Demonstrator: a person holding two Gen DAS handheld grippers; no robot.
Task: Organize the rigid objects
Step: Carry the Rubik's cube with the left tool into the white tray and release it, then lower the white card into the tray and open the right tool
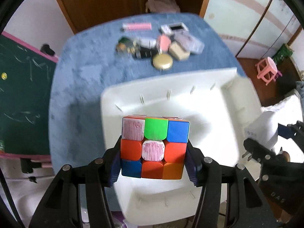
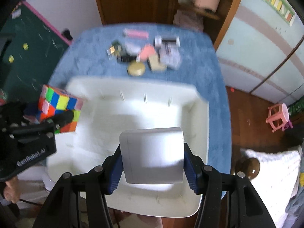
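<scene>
My left gripper is shut on a Rubik's cube and holds it above the white bin. The cube also shows at the left of the right wrist view. My right gripper is shut on a white power adapter above the same bin. The adapter, with its metal prongs, shows at the right edge of the left wrist view. The bin looks empty inside.
The bin sits on a round table with a blue cloth. A cluster of small objects lies at the far side: a pink bar, a gold round tin, a beige box, a pink case. A green chalkboard stands left, a pink stool right.
</scene>
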